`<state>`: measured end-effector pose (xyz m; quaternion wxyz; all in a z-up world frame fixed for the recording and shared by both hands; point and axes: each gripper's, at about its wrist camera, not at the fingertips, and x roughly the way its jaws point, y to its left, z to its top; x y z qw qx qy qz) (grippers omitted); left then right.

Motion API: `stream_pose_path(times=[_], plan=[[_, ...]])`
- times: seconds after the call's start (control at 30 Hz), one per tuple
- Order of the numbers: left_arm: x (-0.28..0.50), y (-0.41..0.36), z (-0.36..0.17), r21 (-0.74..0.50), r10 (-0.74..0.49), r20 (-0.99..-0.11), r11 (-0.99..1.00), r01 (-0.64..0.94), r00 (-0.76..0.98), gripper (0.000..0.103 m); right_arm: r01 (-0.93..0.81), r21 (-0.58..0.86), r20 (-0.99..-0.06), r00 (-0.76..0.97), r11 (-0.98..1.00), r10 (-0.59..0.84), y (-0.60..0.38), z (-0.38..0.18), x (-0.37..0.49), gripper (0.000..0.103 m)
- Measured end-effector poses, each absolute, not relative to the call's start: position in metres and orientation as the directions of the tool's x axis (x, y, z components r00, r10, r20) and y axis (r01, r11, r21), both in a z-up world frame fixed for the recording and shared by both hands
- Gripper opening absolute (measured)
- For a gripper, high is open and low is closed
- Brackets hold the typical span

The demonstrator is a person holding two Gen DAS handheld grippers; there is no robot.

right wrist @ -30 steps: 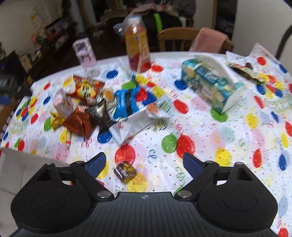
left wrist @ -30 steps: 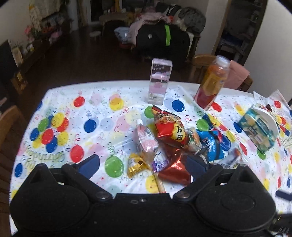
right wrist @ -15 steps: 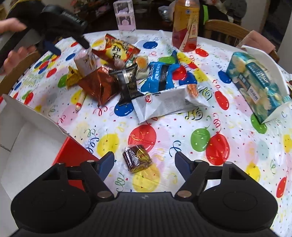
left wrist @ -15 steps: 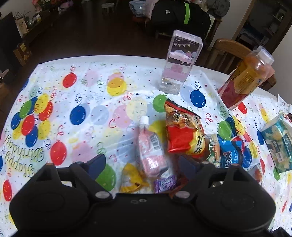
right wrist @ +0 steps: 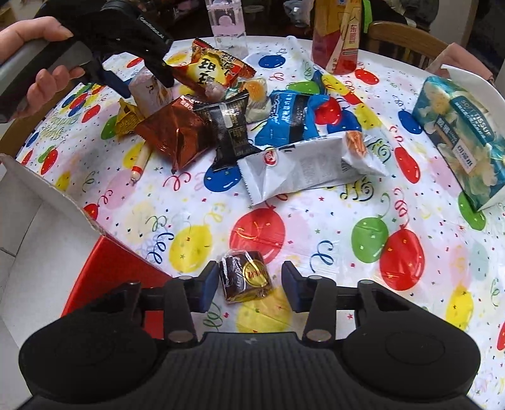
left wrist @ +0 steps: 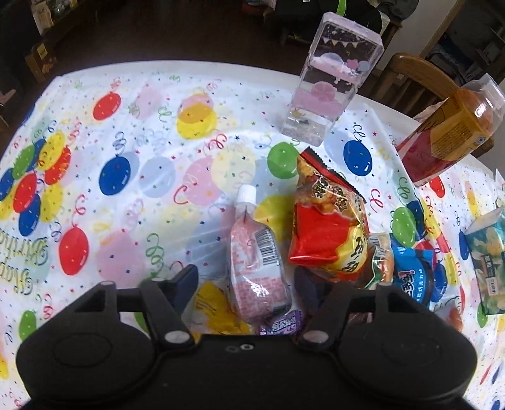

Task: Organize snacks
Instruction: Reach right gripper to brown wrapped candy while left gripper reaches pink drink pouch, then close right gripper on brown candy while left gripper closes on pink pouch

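Beside pink pouch (left wrist: 255,261): chip bag (left wrist: 328,220) | purple candy (left wrist: 281,325) underneath

Setting: a home, dining or living area. Evidence: tabletop (left wrist: 132,104) covered with a balloon-print birthday cloth (left wrist: 79,195); wooden chairs (left wrist: 419,72) drawn up at its far edge, one with a pink cloth (right wrist: 467,60) draped on its back. Dark wood floor (left wrist: 157,34) beyond, low shelf with household clutter (left wrist: 41,28) along the wall, bags (left wrist: 363,9) piled behind. Tissue box (right wrist: 460,126) on the tabletop.
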<state>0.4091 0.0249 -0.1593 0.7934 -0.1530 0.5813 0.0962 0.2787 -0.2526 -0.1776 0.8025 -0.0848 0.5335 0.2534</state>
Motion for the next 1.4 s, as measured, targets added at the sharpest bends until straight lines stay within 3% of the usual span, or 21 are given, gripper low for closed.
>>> stream_pose_path(times=[0.07, 0.13, 0.2, 0.33, 0.7, 1.4], plan=[[0.410, 0.025, -0.160, -0.142, -0.038, -0.952, 0.934, -0.328, 0.303, 0.058, -0.504, 0.143, -0.899, 0.293, 0.852, 0.325, -0.250, -0.178, 0.278, 0.036], [0.410, 0.026, -0.161, -0.155, -0.052, -0.952, 0.931, -0.330, 0.301, 0.044, -0.510, 0.140, -0.899, 0.293, 0.849, 0.325, -0.248, -0.178, 0.278, 0.035], [0.410, 0.027, -0.161, -0.184, -0.080, -0.948, 0.927, -0.328, 0.307, 0.037, -0.510, 0.139, -0.900, 0.293, 0.849, 0.323, -0.248, -0.178, 0.278, 0.034], [0.410, 0.022, -0.159, -0.164, -0.064, -0.948, 0.937, -0.308, 0.311, 0.034, -0.481, 0.151, -0.899, 0.296, 0.863, 0.322, -0.250, -0.177, 0.279, 0.034], [0.400, 0.033, -0.141, -0.172, -0.054, -0.935, 0.934, -0.313, 0.352, 0.030, -0.438, 0.154, -0.883, 0.342, 0.886, 0.323, -0.261, -0.151, 0.273, 0.034], [0.317, 0.052, -0.046, -0.239, -0.111, -0.873, 0.947, -0.217, 0.474, 0.030, -0.468, 0.131, -0.828, 0.433, 0.874, 0.356, -0.250, -0.062, 0.218, 0.034]])
